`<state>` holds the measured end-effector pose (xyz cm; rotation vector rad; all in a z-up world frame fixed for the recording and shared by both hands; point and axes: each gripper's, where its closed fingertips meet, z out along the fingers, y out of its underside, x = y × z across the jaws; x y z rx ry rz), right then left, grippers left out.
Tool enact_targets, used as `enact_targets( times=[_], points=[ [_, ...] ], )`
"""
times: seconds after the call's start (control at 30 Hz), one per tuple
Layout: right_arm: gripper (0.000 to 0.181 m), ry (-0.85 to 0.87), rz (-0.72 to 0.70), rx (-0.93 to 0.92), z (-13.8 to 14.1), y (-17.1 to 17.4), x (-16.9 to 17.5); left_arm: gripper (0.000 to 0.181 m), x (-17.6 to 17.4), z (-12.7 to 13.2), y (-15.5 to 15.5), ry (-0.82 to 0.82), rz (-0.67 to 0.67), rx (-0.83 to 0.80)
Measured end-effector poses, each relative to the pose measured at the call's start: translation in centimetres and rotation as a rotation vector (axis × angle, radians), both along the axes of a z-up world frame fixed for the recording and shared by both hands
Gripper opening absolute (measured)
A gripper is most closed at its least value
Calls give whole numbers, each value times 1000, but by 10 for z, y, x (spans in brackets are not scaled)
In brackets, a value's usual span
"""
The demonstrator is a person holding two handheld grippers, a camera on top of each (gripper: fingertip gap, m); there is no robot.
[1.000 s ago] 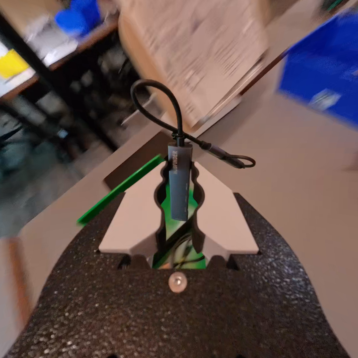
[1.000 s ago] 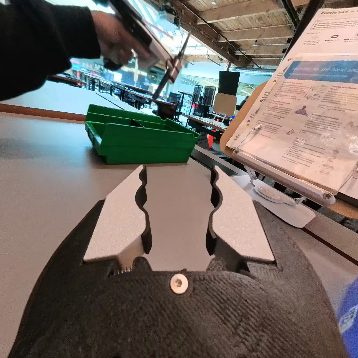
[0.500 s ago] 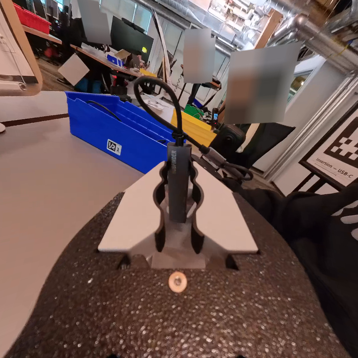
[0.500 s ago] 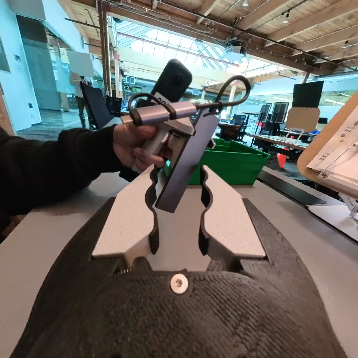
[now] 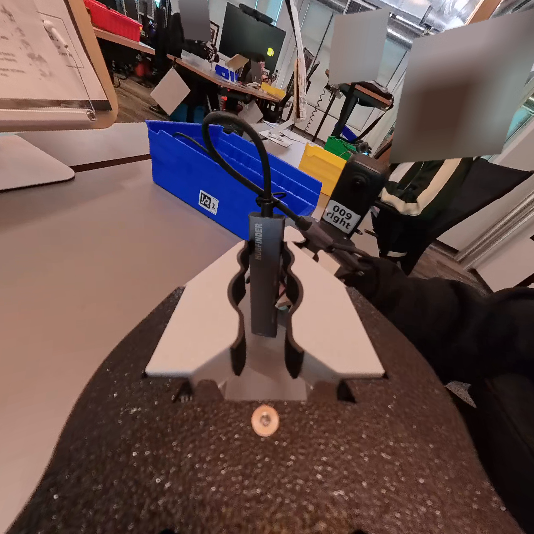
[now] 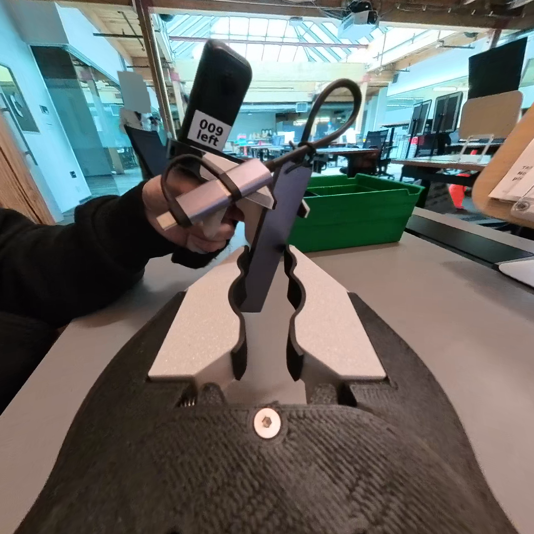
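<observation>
Upright, left gripper (image 5: 265,260) around hub (image 5: 264,277)

Each claw had two pale grey fingers (image 5: 202,323) with wavy black inner pads, set in a black, rough-grained body with one silver screw (image 5: 265,424) in the middle. The left claw (image 6: 277,202), seen from the right wrist view, carried a tall black camera (image 6: 218,92) with a white label. The person wore black sleeves (image 6: 72,254).
</observation>
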<state>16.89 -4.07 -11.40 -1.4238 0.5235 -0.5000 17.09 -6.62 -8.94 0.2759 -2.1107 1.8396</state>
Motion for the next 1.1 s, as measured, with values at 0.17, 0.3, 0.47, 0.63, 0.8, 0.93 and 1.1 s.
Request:
enact_targets(
  times=[0.17, 0.3, 0.47, 0.63, 0.8, 0.93, 1.1],
  points=[
    [22, 6, 4, 65, 5, -2, 0, 20, 1, 6, 1, 26, 7, -50],
    [25, -25, 5, 187, 18, -7, -2, 19, 6, 29, 5, 111, 24, -239],
    [33, -86, -84, 260, 31, -13, 3, 20, 20, 51, 16, 260, 74, -484],
    [23, -136, -128, 262, 40, -9, 2, 20, 24, 57, 22, 338, 80, -655],
    [29, -130, -147, 260, 38, -1, 3, 20, 24, 57, 23, 414, 56, -729],
    [21, -129, -163, 228, 39, 0, 3, 20, 24, 56, 23, 432, 54, -758],
    [20, -153, -227, 221, 46, -21, 3, 18, 30, 47, 21, 383, 67, -646]
  ],
)
